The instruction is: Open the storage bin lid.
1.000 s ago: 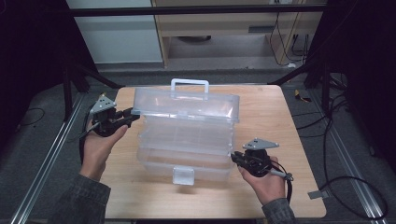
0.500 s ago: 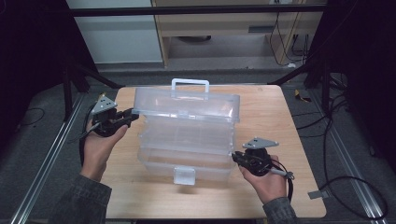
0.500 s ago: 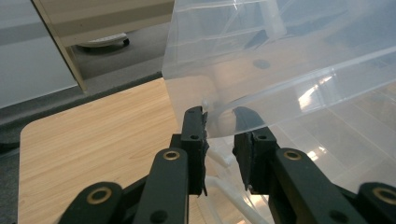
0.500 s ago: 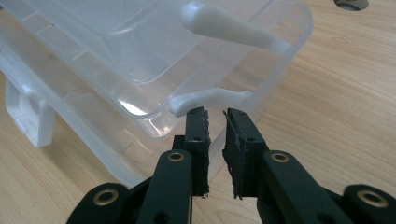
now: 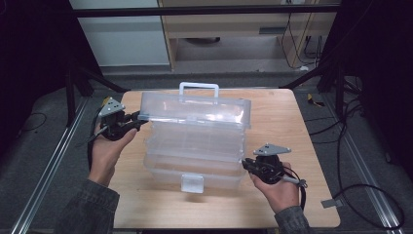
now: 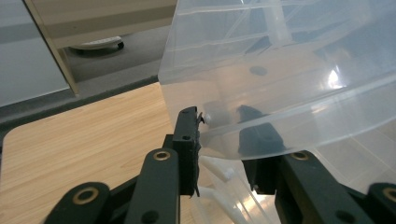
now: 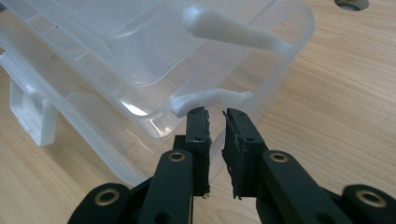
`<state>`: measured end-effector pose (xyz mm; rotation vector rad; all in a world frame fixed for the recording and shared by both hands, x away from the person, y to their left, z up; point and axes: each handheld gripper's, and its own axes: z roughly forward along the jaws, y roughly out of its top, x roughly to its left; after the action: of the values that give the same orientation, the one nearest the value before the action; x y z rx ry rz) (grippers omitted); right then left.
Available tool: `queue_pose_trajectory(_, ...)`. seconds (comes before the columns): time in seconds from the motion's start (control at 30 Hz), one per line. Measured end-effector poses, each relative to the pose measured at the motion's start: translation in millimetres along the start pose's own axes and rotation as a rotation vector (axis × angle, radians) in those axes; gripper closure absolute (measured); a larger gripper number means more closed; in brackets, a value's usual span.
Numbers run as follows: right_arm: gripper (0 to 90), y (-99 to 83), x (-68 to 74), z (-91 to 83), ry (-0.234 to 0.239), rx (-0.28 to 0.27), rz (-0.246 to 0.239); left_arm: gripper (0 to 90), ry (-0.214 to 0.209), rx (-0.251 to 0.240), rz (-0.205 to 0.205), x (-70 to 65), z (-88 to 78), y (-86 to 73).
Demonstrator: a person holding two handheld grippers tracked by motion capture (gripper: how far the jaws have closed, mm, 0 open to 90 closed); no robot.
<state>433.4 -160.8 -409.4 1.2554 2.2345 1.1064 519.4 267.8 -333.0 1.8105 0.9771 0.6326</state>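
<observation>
A clear plastic tiered toolbox [image 5: 195, 161] stands in the middle of the wooden table [image 5: 287, 122]. Its lid [image 5: 195, 109], with a white handle [image 5: 198, 87], is raised above the trays. My left gripper [image 5: 139, 119] is at the lid's left corner. In the left gripper view, the left gripper [image 6: 224, 123] is shut on the lid's edge [image 6: 280, 93], one jaw outside and the other seen through the plastic. My right gripper [image 5: 245, 165] rests at the box's right front corner. Its jaws [image 7: 215, 112] stand almost together with nothing between them, tips just under a white hinge arm [image 7: 210, 98] of the tray [image 7: 140, 60].
A white latch [image 5: 192, 183] hangs at the box's front. Bare tabletop lies to the right of the box [image 7: 350, 93] and in front of it. Dark frame rails [image 5: 44, 170] run along both sides of the table, and cables [image 5: 360, 190] trail on the floor at the right.
</observation>
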Motion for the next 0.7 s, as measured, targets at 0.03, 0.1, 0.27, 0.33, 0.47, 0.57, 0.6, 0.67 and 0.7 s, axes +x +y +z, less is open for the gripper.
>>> queue_pose_trajectory(0.03,80.3,0.0,-0.2,-0.5,0.003,0.0,0.001,73.0,0.005,0.003,0.003,-0.4,-0.6,-0.1)
queue_pose_trajectory(0.1,80.5,0.1,-0.7,-0.8,0.005,0.002,0.003,74.5,0.029,0.01,0.026,-3.5,-1.7,0.0)
queue_pose_trajectory(0.27,81.2,1.3,-3.0,-1.7,-0.003,0.013,-0.007,74.8,0.039,0.018,0.027,-8.5,-6.6,1.3)
queue_pose_trajectory(0.33,81.6,1.9,-5.2,-2.3,-0.004,0.019,-0.01,74.4,0.039,0.02,0.034,-11.1,-9.3,2.4)
queue_pose_trajectory(0.47,82.1,3.2,-9.4,-2.9,-0.017,0.03,-0.011,72.9,0.036,0.022,0.03,-14.4,-13.1,4.9)
queue_pose_trajectory(0.57,82.1,3.3,-8.8,-3.0,-0.023,0.032,-0.013,73.0,0.036,0.025,0.025,-13.6,-12.1,6.2)
queue_pose_trajectory(0.6,82.1,3.3,-8.8,-3.0,-0.023,0.032,-0.013,73.0,0.036,0.025,0.025,-13.6,-12.1,6.2)
queue_pose_trajectory(0.67,81.8,2.7,-9.2,-3.1,-0.022,0.028,-0.005,72.9,0.04,0.027,0.028,-14.0,-11.7,7.5)
queue_pose_trajectory(0.7,80.9,1.9,-9.7,-3.0,-0.02,0.022,0.005,72.9,0.046,0.032,0.035,-14.0,-11.8,8.5)
